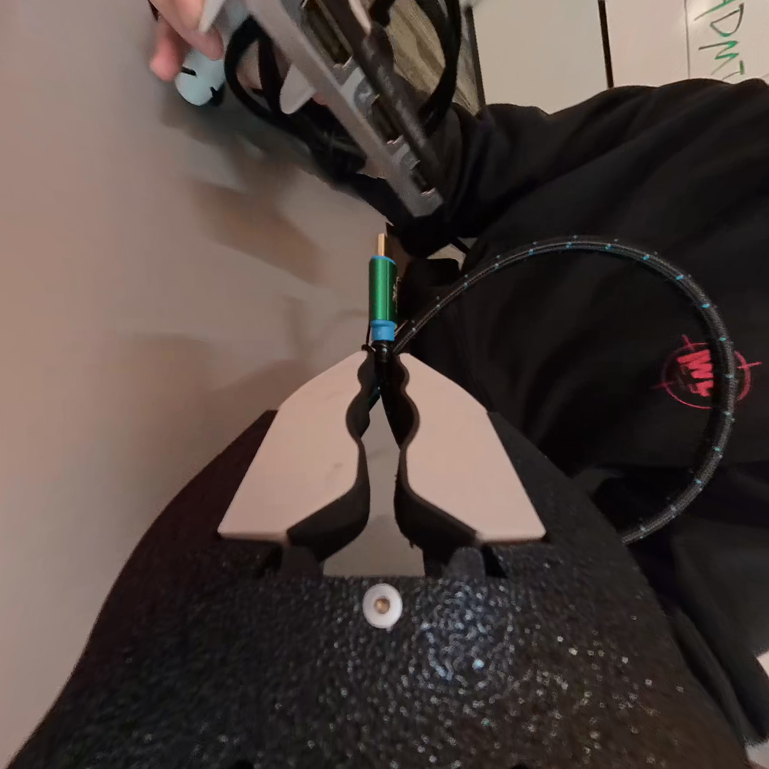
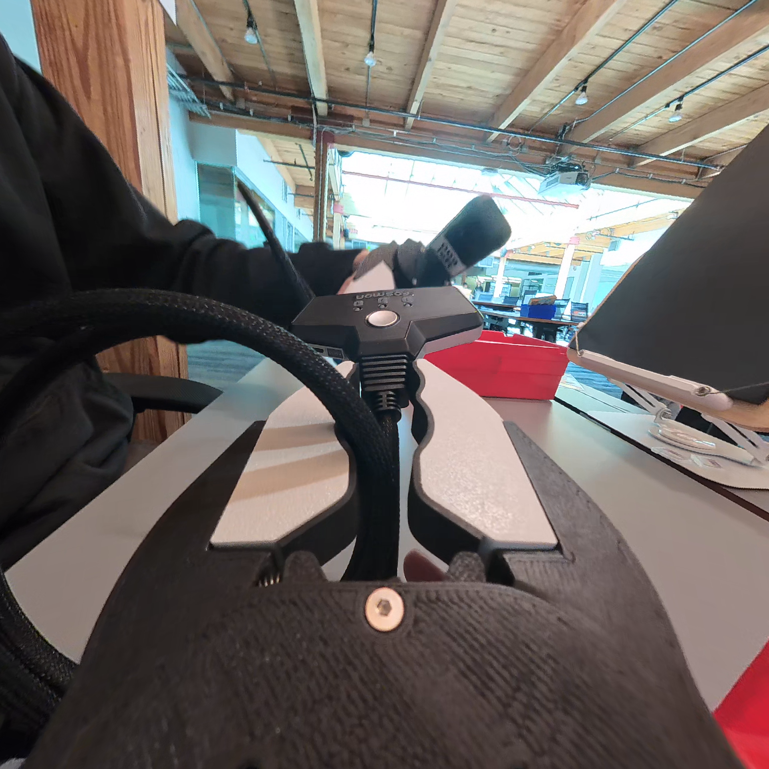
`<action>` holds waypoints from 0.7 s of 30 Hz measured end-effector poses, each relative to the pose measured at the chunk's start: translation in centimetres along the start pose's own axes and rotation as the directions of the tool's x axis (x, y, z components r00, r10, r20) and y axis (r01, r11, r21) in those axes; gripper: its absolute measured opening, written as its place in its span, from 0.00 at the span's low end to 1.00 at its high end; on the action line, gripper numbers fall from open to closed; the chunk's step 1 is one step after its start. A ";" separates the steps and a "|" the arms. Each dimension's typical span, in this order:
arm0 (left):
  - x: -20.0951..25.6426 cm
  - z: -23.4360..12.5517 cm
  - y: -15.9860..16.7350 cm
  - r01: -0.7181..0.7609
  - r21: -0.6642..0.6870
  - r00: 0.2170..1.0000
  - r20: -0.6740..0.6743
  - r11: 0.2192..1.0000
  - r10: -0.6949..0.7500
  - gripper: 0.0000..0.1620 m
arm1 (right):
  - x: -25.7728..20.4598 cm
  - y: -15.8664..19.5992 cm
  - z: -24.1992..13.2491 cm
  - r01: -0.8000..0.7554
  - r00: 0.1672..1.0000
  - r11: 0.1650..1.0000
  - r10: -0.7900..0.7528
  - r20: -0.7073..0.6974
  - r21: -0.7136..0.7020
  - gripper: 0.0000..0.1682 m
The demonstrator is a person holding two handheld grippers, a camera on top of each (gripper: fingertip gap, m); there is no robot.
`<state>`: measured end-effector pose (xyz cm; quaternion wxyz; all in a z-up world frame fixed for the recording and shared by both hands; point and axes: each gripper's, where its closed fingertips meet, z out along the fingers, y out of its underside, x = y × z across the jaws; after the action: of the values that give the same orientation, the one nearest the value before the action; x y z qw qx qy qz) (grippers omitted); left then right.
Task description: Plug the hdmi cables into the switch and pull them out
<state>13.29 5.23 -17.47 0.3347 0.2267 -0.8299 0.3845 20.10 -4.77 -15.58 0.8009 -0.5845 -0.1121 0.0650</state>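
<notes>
In the left wrist view my left gripper (image 1: 383, 358) is shut on a black braided HDMI cable (image 1: 707, 333), just behind its green plug (image 1: 383, 291) with a blue collar. The plug's gold tip points at the switch (image 1: 374, 125), whose grey port side is blurred, and stays a short way from it. In the right wrist view my right gripper (image 2: 385, 370) is shut on the ribbed neck of the black switch (image 2: 383, 318), which has a silver button on top. A thick black braided cable (image 2: 249, 320) loops over its left finger. The left gripper (image 2: 376, 272) shows behind the switch.
A person in a black hoodie (image 1: 582, 249) is close on the side. A red bin (image 2: 499, 366) stands on the pale table (image 2: 624, 499) beyond the switch. A laptop on a stand (image 2: 686, 312) is at the right. A wooden post (image 2: 104, 125) stands at the left.
</notes>
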 end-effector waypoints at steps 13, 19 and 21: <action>1.2 -1.4 0.4 0.095 -0.141 0.995 -0.015 0.985 -0.098 0.05 | -0.9 1.6 1.8 0.125 0.992 0.977 -0.122 0.028 -0.171 0.13; 1.2 -1.1 1.0 0.109 -0.181 0.994 -0.006 0.977 -0.112 0.05 | -1.2 1.7 2.0 0.139 0.990 0.972 -0.134 0.042 -0.187 0.13; 1.1 -1.3 1.0 0.111 -0.183 0.994 0.001 0.977 -0.113 0.04 | -1.1 1.5 2.0 0.142 0.990 0.974 -0.137 0.038 -0.177 0.13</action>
<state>12.33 6.71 -16.53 0.3794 0.2396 -0.8459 0.2881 18.56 -2.75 -16.54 0.7462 -0.6441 -0.1683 0.0057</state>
